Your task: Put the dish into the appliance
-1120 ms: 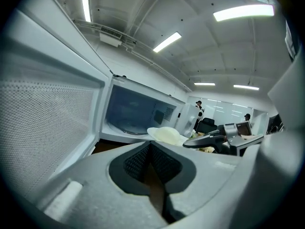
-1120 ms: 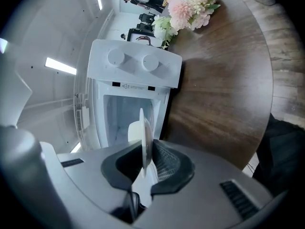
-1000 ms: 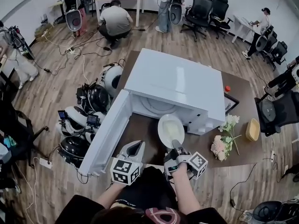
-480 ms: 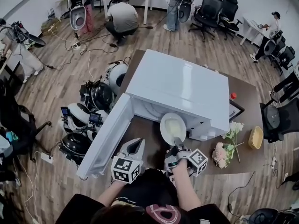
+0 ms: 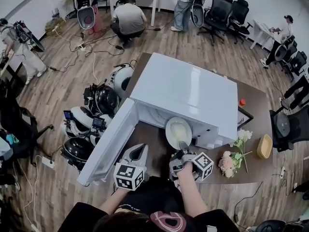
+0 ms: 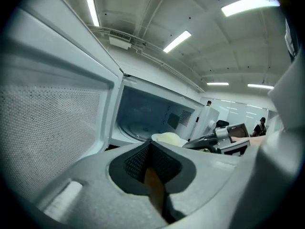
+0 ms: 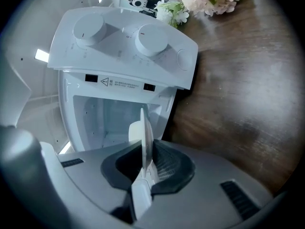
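Now, right gripper [image 5: 183,149] pinching rim of round white dish [image 5: 178,131], boxy white microwave oven [image 5: 188,86] just ahead, left gripper [image 5: 137,152] pressed together, empty, beside swung-open door [image 5: 108,141].

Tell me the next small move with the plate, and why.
Probably push the plate forward into the microwave. The right hand-held gripper pinches its rim, the door is open, and the plate is only at the cavity's mouth, not yet set down inside.

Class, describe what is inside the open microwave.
A round turntable lies on the cavity floor, with the dish at the mouth. The dish hides the floor's right part.
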A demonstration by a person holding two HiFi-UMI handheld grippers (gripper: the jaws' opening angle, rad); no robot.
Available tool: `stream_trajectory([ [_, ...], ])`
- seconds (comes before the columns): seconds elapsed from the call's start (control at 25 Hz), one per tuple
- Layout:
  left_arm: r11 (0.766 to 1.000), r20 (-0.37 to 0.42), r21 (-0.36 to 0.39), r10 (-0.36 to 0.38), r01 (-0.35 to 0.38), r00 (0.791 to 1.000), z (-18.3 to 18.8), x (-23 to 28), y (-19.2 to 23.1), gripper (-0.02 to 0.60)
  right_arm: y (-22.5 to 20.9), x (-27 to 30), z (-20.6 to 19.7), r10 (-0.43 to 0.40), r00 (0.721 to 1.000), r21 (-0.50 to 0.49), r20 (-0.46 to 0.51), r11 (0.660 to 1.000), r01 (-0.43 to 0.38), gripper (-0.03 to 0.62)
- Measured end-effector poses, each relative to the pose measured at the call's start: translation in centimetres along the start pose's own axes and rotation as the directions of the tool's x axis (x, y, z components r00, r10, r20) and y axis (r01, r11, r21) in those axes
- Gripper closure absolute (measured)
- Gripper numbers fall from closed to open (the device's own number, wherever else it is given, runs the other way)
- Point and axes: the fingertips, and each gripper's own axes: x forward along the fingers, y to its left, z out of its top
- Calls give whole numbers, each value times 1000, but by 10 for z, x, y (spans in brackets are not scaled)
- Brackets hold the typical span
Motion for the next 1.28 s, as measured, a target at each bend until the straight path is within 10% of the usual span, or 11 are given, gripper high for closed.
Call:
stream_trajectory([
  [1.28,996,-16,-36,76,-76,997,2,15,23,575,18,53,11,-24,999,5,39,1000,23,546],
])
